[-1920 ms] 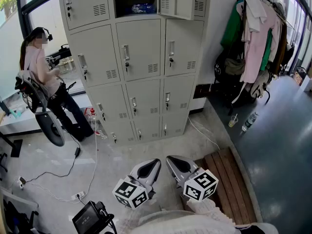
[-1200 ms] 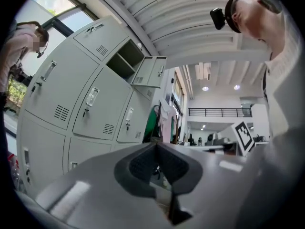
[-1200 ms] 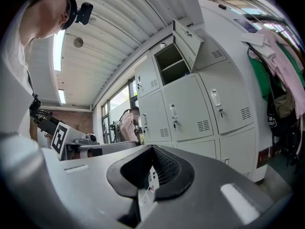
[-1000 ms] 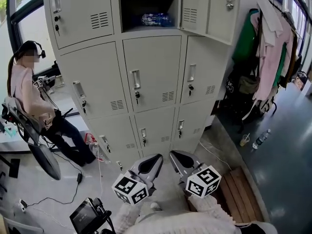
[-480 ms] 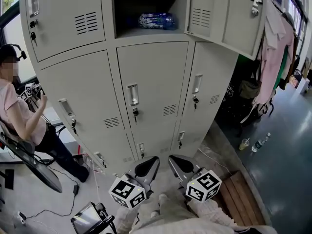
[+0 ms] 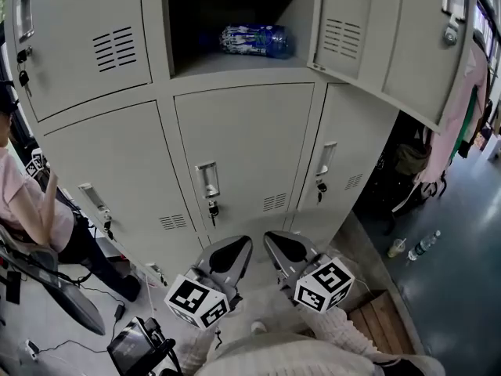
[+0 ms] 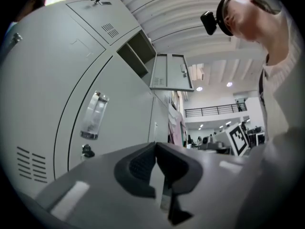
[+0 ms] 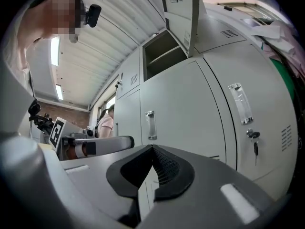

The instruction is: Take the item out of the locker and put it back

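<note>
Blue-printed pack (image 6: 254,40) lies toward the back of the open locker compartment (image 6: 235,63), at 12 o'clock.

Step looks like approach, nothing grasped yet. Left hand-held gripper (image 6: 233,247) and right hand-held gripper (image 6: 275,245) sit low at 6 o'clock, jaws together on both, empty.

Next: raise one, spread its jaws, reach in over the shelf lip.

Open door (image 6: 376,37) hangs at 1 o'clock, so a right-side reach must clear it. Seated person (image 6: 23,202) at 9 and clothes rack (image 6: 462,92) at 3 are well apart.
</note>
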A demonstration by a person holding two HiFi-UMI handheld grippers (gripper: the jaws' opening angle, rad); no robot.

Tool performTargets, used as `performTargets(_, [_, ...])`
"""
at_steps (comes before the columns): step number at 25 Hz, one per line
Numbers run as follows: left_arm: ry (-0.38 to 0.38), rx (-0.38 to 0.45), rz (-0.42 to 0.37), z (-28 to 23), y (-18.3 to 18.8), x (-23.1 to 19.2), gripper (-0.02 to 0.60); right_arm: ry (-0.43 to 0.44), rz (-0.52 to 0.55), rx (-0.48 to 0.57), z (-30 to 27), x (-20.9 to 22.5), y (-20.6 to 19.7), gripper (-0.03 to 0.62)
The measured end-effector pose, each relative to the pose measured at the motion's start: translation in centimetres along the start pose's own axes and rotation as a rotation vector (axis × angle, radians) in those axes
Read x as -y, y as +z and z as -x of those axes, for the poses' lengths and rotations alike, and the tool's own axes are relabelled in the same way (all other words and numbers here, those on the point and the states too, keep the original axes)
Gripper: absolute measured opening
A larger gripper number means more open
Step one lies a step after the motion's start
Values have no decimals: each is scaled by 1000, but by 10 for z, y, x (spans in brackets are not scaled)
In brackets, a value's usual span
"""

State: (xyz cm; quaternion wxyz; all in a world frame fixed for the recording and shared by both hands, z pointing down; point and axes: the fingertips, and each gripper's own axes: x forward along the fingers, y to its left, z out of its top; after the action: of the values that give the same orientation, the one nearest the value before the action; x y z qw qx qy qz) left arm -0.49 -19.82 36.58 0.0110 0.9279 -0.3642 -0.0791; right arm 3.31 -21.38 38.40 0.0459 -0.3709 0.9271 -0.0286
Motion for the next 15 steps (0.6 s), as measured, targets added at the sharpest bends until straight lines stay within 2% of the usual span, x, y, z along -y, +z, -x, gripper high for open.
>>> performTargets(7, [-9,90,-14,-44,35,-17,6,31,33,48,-24,36,34,-5])
performTargets(11, [-17,91,-23,-57,43,-21,6,51,63,52,-35,46,44,-5])
performTargets(15, [-26,79,-39,-63,55,-29,6,24,99,102,-40,56,67,-5])
